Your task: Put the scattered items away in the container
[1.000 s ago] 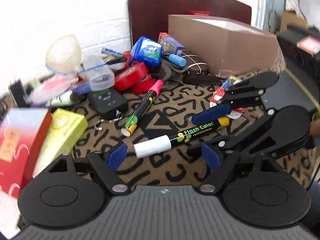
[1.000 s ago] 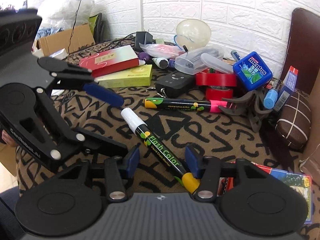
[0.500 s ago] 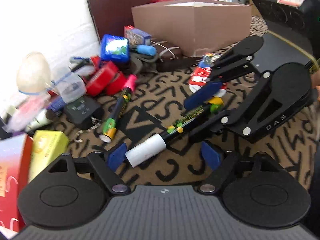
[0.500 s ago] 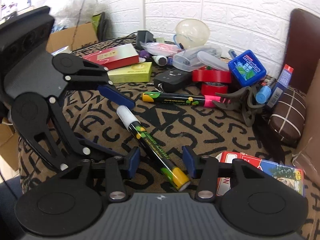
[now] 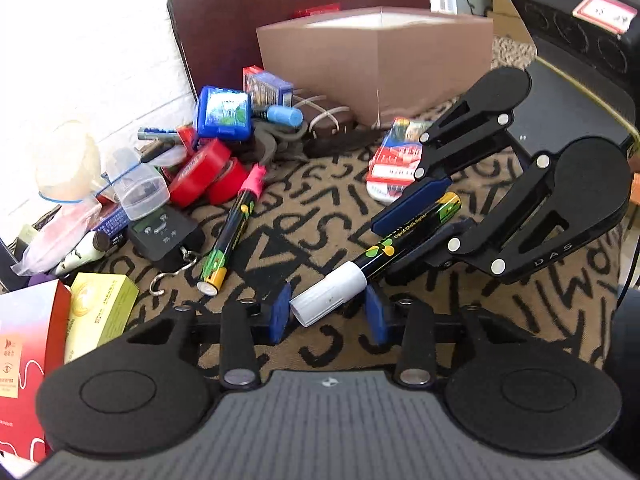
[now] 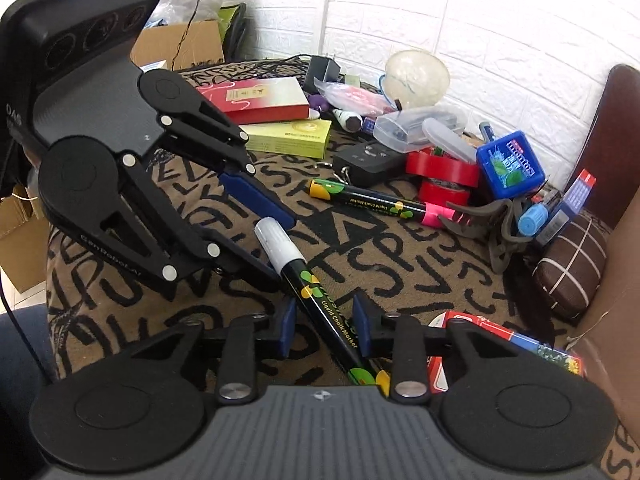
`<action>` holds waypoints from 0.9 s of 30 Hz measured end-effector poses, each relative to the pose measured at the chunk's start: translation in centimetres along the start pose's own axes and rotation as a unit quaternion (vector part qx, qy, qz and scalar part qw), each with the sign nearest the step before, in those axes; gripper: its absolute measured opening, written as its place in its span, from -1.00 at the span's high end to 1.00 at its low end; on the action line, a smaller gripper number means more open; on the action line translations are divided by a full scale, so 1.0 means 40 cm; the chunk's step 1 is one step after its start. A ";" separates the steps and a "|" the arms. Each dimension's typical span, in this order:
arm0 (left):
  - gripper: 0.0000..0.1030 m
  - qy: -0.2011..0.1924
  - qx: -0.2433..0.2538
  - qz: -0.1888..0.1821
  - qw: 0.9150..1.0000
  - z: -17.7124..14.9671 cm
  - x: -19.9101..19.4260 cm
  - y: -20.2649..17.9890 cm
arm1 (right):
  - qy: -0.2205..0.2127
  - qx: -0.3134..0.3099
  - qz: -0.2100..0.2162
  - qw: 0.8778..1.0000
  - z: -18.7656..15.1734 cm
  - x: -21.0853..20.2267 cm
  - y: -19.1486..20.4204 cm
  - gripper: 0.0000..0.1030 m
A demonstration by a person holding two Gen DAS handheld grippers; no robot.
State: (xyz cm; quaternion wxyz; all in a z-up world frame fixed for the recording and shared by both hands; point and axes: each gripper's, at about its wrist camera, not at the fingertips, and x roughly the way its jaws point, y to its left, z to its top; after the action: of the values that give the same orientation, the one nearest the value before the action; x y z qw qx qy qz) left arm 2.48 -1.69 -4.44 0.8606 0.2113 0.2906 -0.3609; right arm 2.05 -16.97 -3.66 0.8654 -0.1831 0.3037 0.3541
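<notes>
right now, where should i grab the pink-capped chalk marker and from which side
Take the pink-capped chalk marker at mid-barrel, coming down from above with the jaws across it. It lies flat on the patterned cloth; its pink cap end is crowded by the red tape rolls and grey claw clip, and the scale's hook sits by the yellow end, so the middle looks clearest.

Black marker (image 5: 384,256) white cap; tan cloth (image 5: 320,208) black letters; brown box (image 5: 376,60)

It looked like a lived-in home room: white brick-pattern wall (image 6: 460,12), brown chair back (image 5: 300,12), cardboard boxes (image 6: 180,46), household clutter on a letter-patterned cloth (image 6: 420,264).
</notes>
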 end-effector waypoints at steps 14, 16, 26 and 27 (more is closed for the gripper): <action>0.21 -0.121 0.042 -0.008 0.992 0.228 -0.061 -0.024 | -0.059 -0.015 -0.129 0.990 0.066 -0.177 -0.078 0.51; 0.21 -0.136 0.056 -0.013 0.989 0.277 -0.048 -0.037 | -0.062 -0.016 -0.158 0.985 0.068 -0.207 -0.110 0.50; 0.12 -0.173 0.085 -0.045 0.980 0.530 0.152 -0.098 | -0.031 0.023 -0.266 0.963 0.032 -0.309 -0.362 0.50; 0.12 -0.170 0.086 -0.042 0.981 0.532 0.156 -0.110 | -0.025 0.028 -0.269 0.962 0.025 -0.303 -0.384 0.50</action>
State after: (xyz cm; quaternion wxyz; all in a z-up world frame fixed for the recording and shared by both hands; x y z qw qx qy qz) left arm 10.15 -19.86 6.60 0.8599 0.2079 0.1165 -0.4514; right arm 6.73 -33.02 6.62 0.9409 -0.2245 0.2315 0.1037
